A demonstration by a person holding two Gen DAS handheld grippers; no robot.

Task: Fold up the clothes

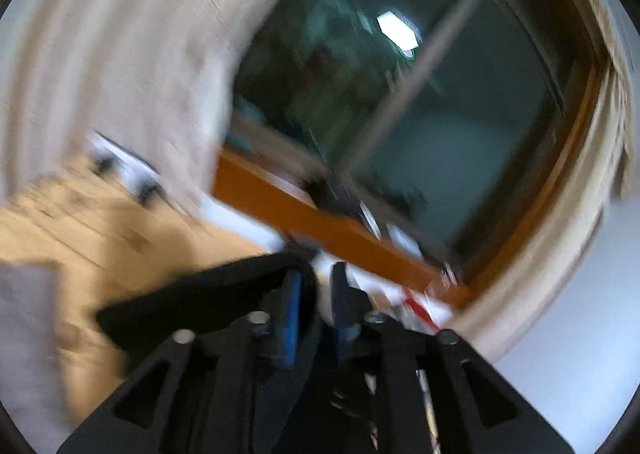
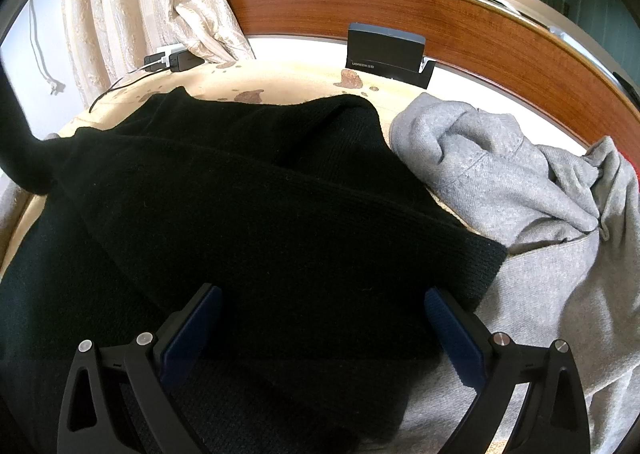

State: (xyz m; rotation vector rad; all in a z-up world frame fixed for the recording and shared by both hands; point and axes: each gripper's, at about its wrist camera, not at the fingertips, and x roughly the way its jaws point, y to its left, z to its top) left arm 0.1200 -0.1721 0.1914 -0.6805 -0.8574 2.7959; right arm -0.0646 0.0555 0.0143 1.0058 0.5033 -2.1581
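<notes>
Knitwear is judged soft and limp: black sweater is pinched by left gripper; right gripper is spread wide above its hem.

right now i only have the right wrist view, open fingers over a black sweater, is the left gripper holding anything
Observer: Yes, the left gripper is shut on black fabric, lifted off the surface.
Operator: where is it pointing
Observer: Up toward a dark window with an orange-brown wooden ledge; that view is motion-blurred.
Operator: same sweater as mine
Observer: Probably. In your view a black strip rises off the black sweater at the left edge. The right gripper grips nothing.
</notes>
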